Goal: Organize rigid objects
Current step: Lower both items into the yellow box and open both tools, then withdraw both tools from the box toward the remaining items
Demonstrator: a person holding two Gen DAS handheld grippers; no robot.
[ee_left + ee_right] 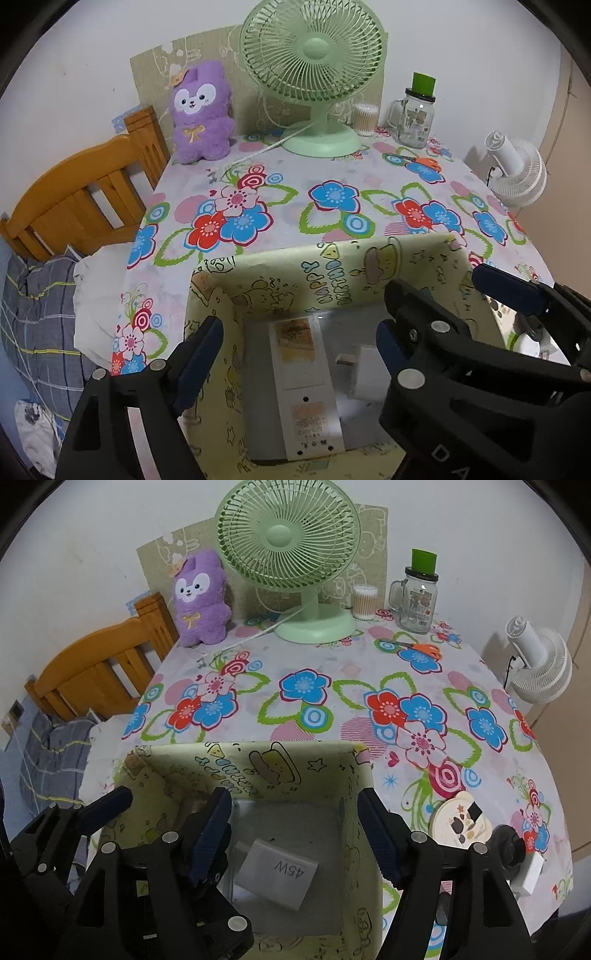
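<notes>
A yellow cartoon-print box [332,269] [258,764] stands open at the near edge of the flowered table. On its floor lie a long white labelled strip [303,387] and a white charger block [277,875] [365,373] marked 45W. My left gripper [295,354] hangs over the box's left half, open, with nothing between its pads. My right gripper [293,834] hovers over the charger, open and apart from it. One finger [506,288] of the right gripper shows at the box's right wall in the left wrist view.
At the back stand a green fan [288,539], a purple plush [201,598], a swab tub [365,602] and a glass mug [415,598]. Orange scissors [421,650] lie near them. A round cream lid [461,819] and a white block [532,875] sit right of the box. A white fan [543,664] stands off the table's right edge.
</notes>
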